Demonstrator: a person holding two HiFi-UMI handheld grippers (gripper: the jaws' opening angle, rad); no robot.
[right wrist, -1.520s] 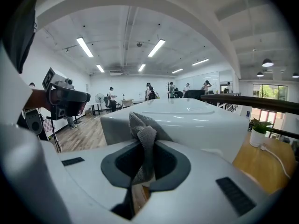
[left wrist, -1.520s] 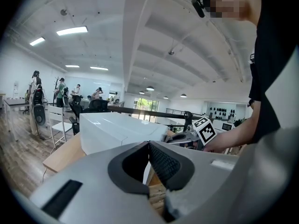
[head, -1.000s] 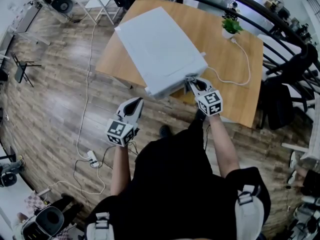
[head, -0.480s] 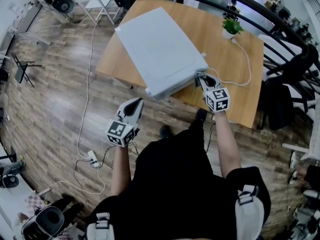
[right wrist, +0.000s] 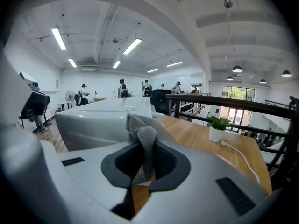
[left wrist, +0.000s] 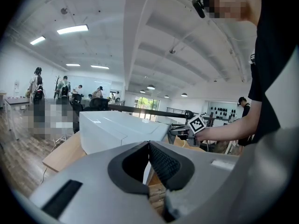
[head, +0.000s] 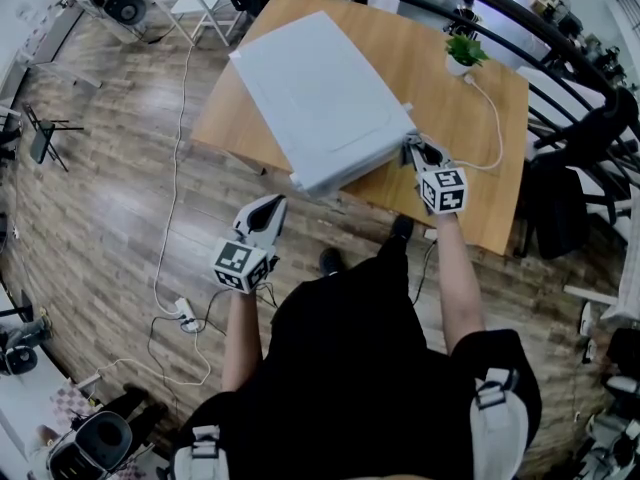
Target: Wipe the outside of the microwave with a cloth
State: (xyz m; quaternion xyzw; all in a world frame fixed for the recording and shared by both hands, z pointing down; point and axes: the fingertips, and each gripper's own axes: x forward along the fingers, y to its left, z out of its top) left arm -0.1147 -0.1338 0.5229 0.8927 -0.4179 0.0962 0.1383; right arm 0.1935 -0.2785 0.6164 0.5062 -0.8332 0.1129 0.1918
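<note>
Right claw (right wrist: 147, 160): jaws clamped on a grey knitted cloth (right wrist: 141, 130). A bunched fold of the cloth stands up above the jaw tips. In the head view this claw (head: 420, 152) sits over the light wooden counter (head: 470, 168), at the near right corner of the microwave. The cloth is at the microwave's side wall, but actual contact cannot be confirmed from either view.

Left claw (left wrist: 149, 158): jaws brought together at the tips, with nothing held between them. In the head view it (head: 268, 208) hangs over the wood-plank floor (head: 100, 188), in front of the counter's near edge, apart from the microwave and well apart from the right claw.

Task item: the white box-shaped microwave (head: 320, 93) rests on the counter, set at an angle to its edges, with its near end reaching the counter's front edge. Its flat top is bare.

Other items on the counter:
- A small green plant in a white pot (head: 462, 54) stands near the far right corner.
- A white cable (head: 492, 128) runs in a loop from the pot area back toward the microwave's right side.

Floor: a white power strip (head: 185, 316) with trailing leads lies to the person's left.
</note>
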